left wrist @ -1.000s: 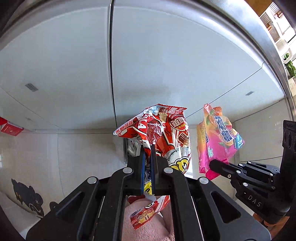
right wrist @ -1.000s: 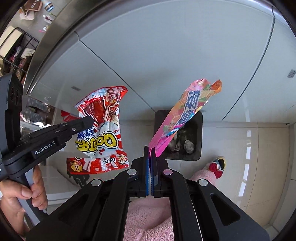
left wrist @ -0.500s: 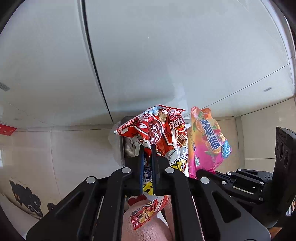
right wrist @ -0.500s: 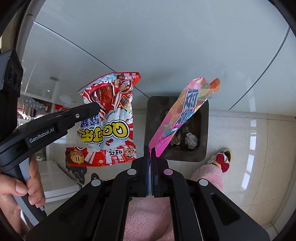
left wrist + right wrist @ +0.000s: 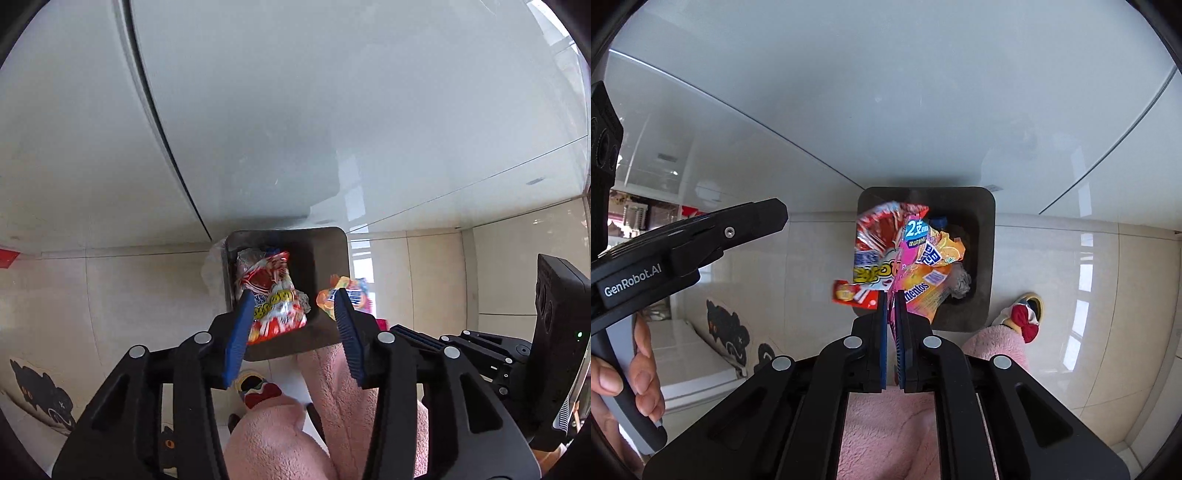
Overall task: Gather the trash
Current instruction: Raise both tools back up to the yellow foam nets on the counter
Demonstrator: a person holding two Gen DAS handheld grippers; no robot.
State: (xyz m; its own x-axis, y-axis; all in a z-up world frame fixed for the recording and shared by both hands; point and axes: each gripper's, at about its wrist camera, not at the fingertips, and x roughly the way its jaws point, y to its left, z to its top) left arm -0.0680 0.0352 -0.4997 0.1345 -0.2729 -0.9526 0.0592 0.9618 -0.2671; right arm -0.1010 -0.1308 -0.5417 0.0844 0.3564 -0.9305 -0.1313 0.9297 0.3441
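I had both grippers pointing down over the dark bin (image 5: pixel 328 251) that stood on the tiled floor (image 5: pixel 110 295) against the pale cabinet front (image 5: pixel 295 110). My left gripper (image 5: pixel 291 325) had just been opening; its blue pads (image 5: pixel 236 332) stood apart with nothing pressed between them, and the red snack bag (image 5: pixel 271 295) sat loose below them, over the bin's near-left corner, blurred, so I could not tell whether it had settled on the rubbish inside. My right gripper (image 5: pixel 891 306) was nearly closed, its jaws pinching the bottom edge of the pink candy wrapper (image 5: pixel 919 273), which stood up over the bin's near edge and leaned across the opening. In the right wrist view the red bag (image 5: pixel 875 254) overlapped the bin's left rim. A hand (image 5: pixel 624 384) gripped the left tool's handle at the picture's left edge. Pink fleece trousers (image 5: pixel 886 435) and a slipper with a red bow (image 5: pixel 1023 314) showed beside the bin.
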